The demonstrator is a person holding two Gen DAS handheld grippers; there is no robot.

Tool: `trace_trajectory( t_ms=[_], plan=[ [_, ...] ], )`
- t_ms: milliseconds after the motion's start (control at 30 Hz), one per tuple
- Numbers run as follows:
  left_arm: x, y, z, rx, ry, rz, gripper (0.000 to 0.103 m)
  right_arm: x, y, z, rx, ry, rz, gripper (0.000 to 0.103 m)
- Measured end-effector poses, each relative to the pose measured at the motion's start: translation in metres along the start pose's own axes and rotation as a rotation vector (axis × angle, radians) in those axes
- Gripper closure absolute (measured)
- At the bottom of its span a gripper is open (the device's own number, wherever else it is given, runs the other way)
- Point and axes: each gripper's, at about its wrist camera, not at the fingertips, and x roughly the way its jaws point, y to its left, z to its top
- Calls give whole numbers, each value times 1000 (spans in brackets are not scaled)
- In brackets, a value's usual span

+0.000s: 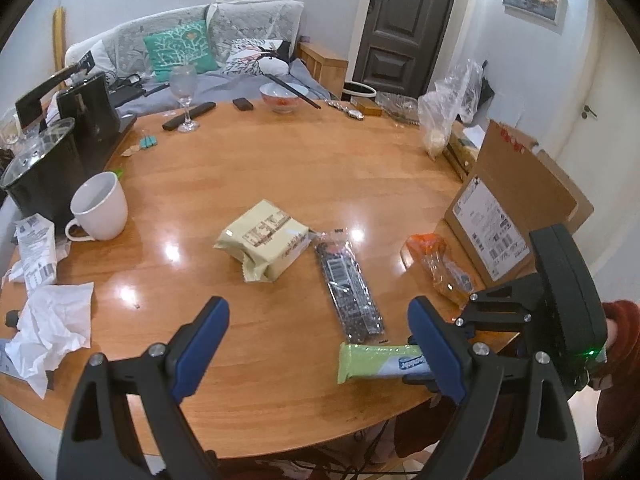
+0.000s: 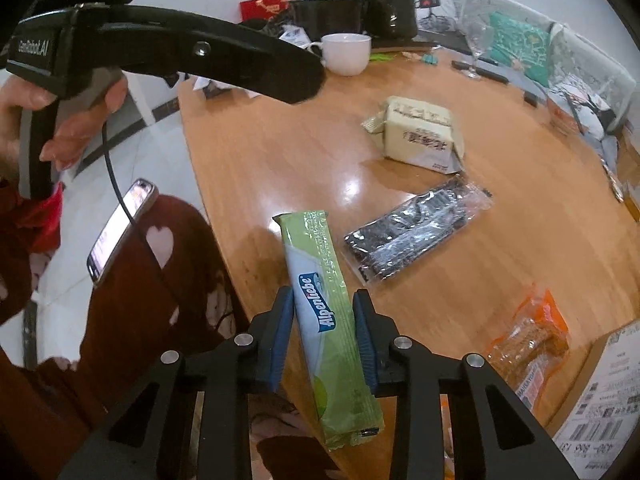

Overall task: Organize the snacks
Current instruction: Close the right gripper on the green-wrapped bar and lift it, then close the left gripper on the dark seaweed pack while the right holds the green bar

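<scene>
My right gripper (image 2: 325, 320) is shut on a green Alpenliebe candy stick (image 2: 328, 312), held above the table's near edge; the stick also shows in the left wrist view (image 1: 380, 366). My left gripper (image 1: 318, 344) is open and empty over the near table. On the wooden table (image 1: 280, 160) lie a cream snack pack (image 1: 264, 240), a dark clear-wrapped pack (image 1: 348, 286) and an orange-wrapped snack (image 1: 438, 266). They show in the right wrist view too: cream pack (image 2: 420, 132), dark pack (image 2: 416, 228), orange snack (image 2: 528, 344).
A cardboard box (image 1: 516, 200) stands at the table's right. A white mug (image 1: 100, 208), black pot (image 1: 44, 176) and crumpled paper (image 1: 52, 328) are at the left. A wine glass (image 1: 185, 92), bowl (image 1: 283, 97) and plastic bag (image 1: 448, 108) are at the back.
</scene>
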Motion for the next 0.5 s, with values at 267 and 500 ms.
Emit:
trace_trajectory(
  t_ms=[267,500],
  plan=[
    [3,-1,2,3,2,2,14,-6,-29,2,189,-49,-117,77],
    [10,-3,0,2,17,-10,14,2,-52,1,346,-51,-234,78]
  ],
)
